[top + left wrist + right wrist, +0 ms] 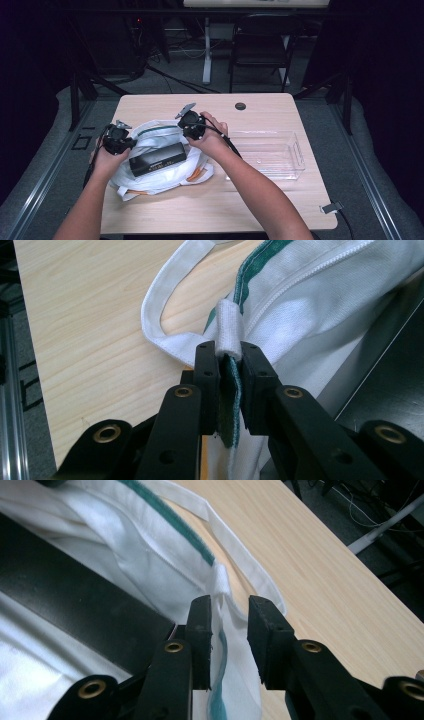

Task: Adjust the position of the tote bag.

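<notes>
Black box (157, 158) on white bag (155, 140)

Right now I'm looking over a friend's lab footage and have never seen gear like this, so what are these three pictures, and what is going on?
There is no robot: a person holds a two-jaw tool in each hand. The high view looks down on the wooden table. The other two come from cameras riding on each tool, looking along its black jaws.

On the table lies a white cloth bag with green trim, a black box resting at its mouth. Beside it stands a clear plastic bin.

The left gripper is shut on the bag's rim at a white loop. The right gripper has a gap between its jaws, with the bag's edge lying loose between them.
</notes>
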`<state>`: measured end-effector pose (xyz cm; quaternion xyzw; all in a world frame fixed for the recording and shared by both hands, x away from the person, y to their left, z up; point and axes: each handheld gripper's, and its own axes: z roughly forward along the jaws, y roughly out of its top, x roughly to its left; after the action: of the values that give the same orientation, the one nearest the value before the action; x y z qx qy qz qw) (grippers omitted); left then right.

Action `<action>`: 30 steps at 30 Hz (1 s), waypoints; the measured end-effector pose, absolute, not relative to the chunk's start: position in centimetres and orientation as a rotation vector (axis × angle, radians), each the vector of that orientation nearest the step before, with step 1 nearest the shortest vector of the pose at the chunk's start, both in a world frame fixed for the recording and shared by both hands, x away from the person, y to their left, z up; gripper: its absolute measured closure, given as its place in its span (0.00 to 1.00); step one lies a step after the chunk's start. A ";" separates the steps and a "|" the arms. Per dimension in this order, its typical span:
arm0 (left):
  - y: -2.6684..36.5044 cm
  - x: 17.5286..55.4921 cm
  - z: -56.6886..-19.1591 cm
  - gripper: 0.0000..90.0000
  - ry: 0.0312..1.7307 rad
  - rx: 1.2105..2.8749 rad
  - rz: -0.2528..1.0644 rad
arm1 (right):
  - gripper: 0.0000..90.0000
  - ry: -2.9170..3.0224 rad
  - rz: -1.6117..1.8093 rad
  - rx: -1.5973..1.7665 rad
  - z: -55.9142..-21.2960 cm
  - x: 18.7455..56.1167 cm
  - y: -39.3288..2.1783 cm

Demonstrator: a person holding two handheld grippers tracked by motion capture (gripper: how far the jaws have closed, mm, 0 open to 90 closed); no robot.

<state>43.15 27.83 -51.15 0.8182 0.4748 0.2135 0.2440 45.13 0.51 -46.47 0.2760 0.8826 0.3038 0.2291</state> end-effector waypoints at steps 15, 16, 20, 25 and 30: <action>27.9 43.5 -51.4 0.89 1.316 2.230 0.570 | 0.91 2.477 0.771 0.783 -48.2 45.2 0.0; 27.9 43.6 -51.5 0.89 1.316 2.230 0.569 | 0.93 2.483 0.746 0.777 -48.3 45.3 0.0; 27.8 43.7 -51.6 0.89 1.318 2.234 0.578 | 0.95 2.469 0.743 0.796 -48.7 45.8 0.1; 27.8 43.9 -51.7 0.89 1.318 2.242 0.562 | 0.95 2.465 0.736 0.817 -49.0 46.3 0.1; 27.7 44.0 -51.8 0.89 1.319 2.251 0.563 | 0.95 2.460 0.738 0.831 -49.3 46.6 0.1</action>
<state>44.00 27.73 -51.76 0.8200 0.4803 0.2051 0.2339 46.57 0.14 -49.33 0.3002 0.8891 0.2669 0.2192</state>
